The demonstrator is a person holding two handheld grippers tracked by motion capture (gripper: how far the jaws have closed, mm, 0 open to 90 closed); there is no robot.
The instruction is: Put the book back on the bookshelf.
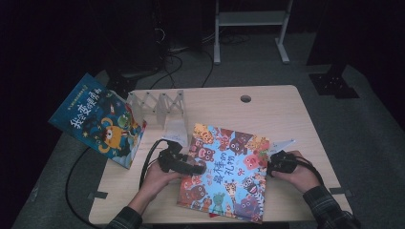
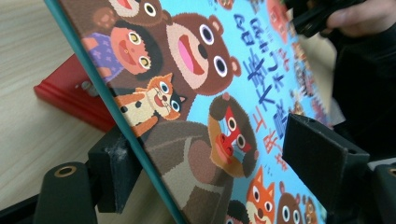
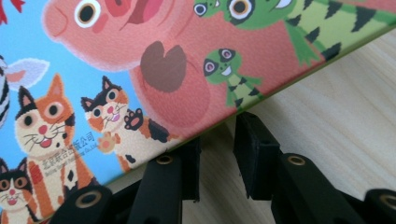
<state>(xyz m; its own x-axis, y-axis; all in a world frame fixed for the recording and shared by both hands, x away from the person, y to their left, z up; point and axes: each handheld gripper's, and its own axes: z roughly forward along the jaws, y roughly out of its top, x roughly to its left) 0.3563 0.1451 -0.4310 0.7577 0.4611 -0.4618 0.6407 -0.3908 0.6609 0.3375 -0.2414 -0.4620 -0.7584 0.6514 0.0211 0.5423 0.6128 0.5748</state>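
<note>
Pale wood grain runs under everything: your bench [image 1: 286, 114] carries the animal book [image 1: 229, 171] near its front edge, a little right of the middle, lying slanted with its cover up.

Your left hand-held gripper [image 1: 193, 168] sits at the book's left edge. In the left gripper view, the jaws straddle that edge, one below the cover and one above it, with a clear gap on the upper side, so they stand open around the book [image 2: 210, 93] and do not clamp it. The edge is raised off the bench there, and a red book [image 2: 70, 93] lies flat on the wood just beyond it.

Your right hand-held gripper [image 1: 274, 164] is at the book's right edge, toward the far corner. In the right gripper view, its jaws are drawn close together with only a narrow slot between the pads, just beside the cover's edge [image 3: 261, 98]; I cannot tell whether they pinch it. A white sheet [image 1: 282, 144] pokes out just beyond that gripper.

Farther back, toward the far left corner of the bench, a white folding rack [image 1: 160, 106] stands upright, with a white sheet [image 1: 175, 131] in front of it. A dark blue book [image 1: 98, 119] leans tilted at the left edge, overhanging it. A round hole [image 1: 245, 98] marks the far edge.
</note>
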